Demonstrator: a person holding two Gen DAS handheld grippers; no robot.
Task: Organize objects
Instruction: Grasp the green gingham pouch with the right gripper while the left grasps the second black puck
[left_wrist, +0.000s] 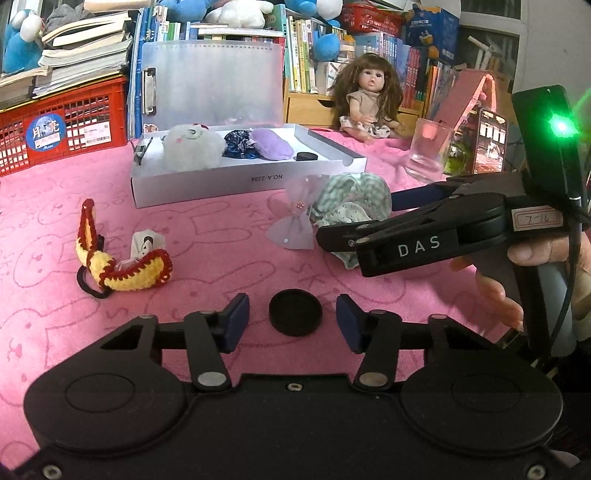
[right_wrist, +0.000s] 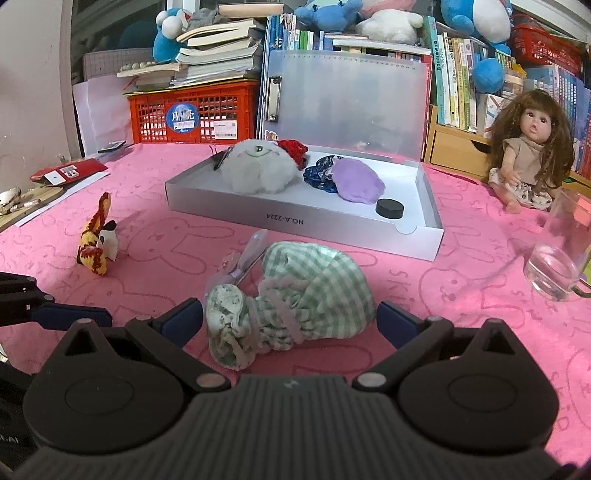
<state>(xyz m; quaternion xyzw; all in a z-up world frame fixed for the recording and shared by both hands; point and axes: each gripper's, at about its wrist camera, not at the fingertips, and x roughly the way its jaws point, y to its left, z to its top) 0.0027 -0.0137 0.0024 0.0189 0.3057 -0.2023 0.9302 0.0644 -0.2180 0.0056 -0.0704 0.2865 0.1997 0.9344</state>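
Note:
My left gripper (left_wrist: 291, 317) is open, its blue pads on either side of a black round disc (left_wrist: 295, 312) on the pink cloth. My right gripper (right_wrist: 290, 319) is open around a green checked cloth bundle (right_wrist: 295, 295), apart from it on both sides; the bundle also shows in the left wrist view (left_wrist: 351, 201), partly behind the right gripper. The white box (right_wrist: 295, 221) holds a grey fluffy toy (right_wrist: 258, 170), a blue scrunchie (right_wrist: 319, 173), a purple pouch (right_wrist: 356, 181) and a second black disc (right_wrist: 389, 208). A sheer bow (left_wrist: 295, 218) lies beside the bundle.
A yellow and red crochet piece (left_wrist: 125, 266) with a black hair tie lies at the left. A glass cup (right_wrist: 561, 254) and a doll (right_wrist: 528, 151) stand at the right. A red crate (right_wrist: 192, 114), a clipboard and books line the back.

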